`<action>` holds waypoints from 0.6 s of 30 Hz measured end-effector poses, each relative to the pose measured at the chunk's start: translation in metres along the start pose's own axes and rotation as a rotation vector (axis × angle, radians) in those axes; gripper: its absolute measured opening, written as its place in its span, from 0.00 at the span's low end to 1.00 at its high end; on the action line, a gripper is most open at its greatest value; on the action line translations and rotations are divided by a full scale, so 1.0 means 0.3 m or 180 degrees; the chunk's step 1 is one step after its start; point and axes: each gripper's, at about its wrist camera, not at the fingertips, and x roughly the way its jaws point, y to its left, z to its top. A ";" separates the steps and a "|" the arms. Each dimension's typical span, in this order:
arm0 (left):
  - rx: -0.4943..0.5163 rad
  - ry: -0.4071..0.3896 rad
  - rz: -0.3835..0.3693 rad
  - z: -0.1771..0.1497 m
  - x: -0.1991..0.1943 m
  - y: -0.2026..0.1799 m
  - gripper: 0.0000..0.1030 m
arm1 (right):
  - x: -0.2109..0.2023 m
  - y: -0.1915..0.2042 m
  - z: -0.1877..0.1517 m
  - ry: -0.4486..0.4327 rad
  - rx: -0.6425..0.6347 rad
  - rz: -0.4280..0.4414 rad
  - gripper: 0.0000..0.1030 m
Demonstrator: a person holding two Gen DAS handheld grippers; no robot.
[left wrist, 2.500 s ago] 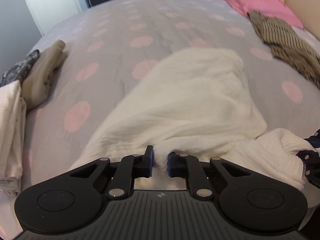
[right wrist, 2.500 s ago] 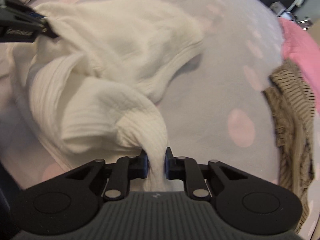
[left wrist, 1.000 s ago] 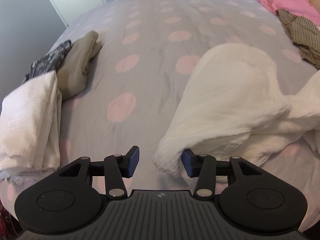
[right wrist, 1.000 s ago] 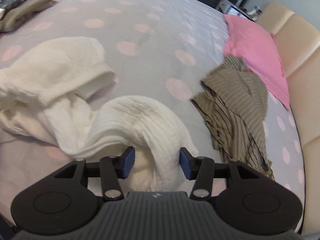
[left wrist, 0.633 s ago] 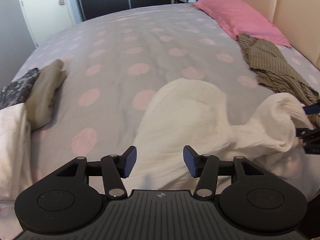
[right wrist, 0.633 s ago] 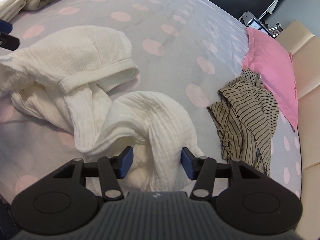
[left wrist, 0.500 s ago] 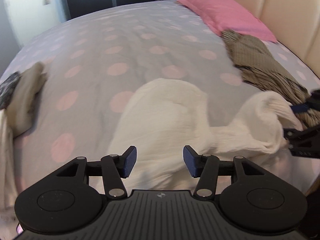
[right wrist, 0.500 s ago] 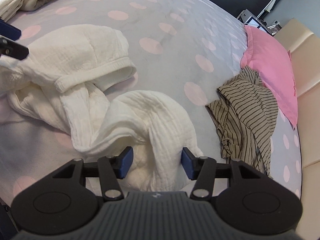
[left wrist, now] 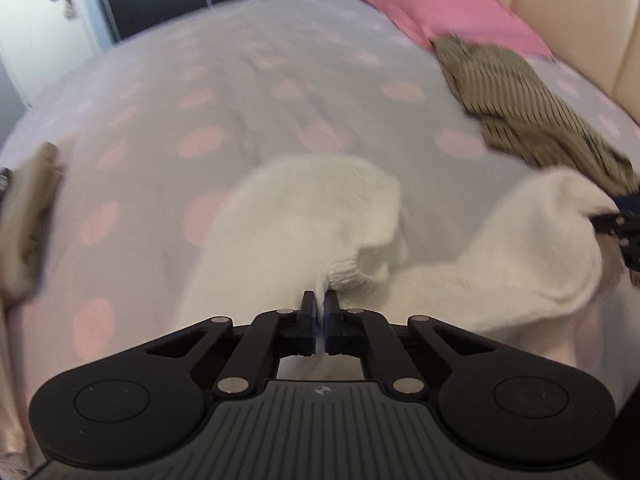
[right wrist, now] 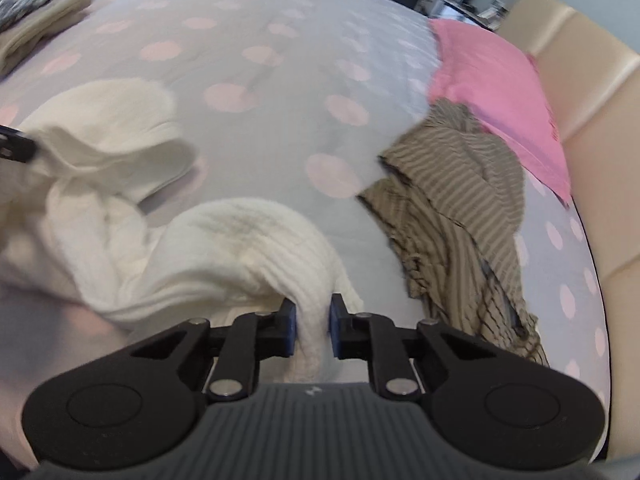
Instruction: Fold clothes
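A crumpled white garment (left wrist: 312, 216) lies on the grey bed cover with pink dots (left wrist: 240, 92). My left gripper (left wrist: 320, 305) is shut on a thin fold of the garment near its ribbed edge. My right gripper (right wrist: 312, 312) is shut on a thick bunch of the same white garment (right wrist: 240, 240) at its other end. The right gripper shows at the right edge of the left wrist view (left wrist: 620, 224). The left gripper shows at the left edge of the right wrist view (right wrist: 12, 146).
A brown striped garment (right wrist: 460, 200) lies crumpled to the right, beside a pink pillow (right wrist: 496, 92) and a beige headboard (right wrist: 588, 112). Folded beige clothes (left wrist: 24, 216) sit at the bed's left edge. A white door (left wrist: 48, 20) stands beyond the bed.
Both grippers were open half a second ago. Now each has closed on a part of the white garment. Both views are blurred by motion.
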 end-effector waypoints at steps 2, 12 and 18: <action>-0.0125 -0.0173 0.0200 0.043 -0.056 0.080 0.01 | -0.010 -0.047 0.014 -0.0053 0.0232 -0.0050 0.16; -0.0877 -0.0266 0.1149 0.076 -0.258 0.519 0.01 | -0.075 -0.189 0.050 -0.0424 0.0836 -0.1089 0.15; -0.0855 0.0312 0.1221 -0.113 -0.219 0.571 0.01 | 0.003 -0.192 0.045 -0.0122 0.0754 -0.0975 0.16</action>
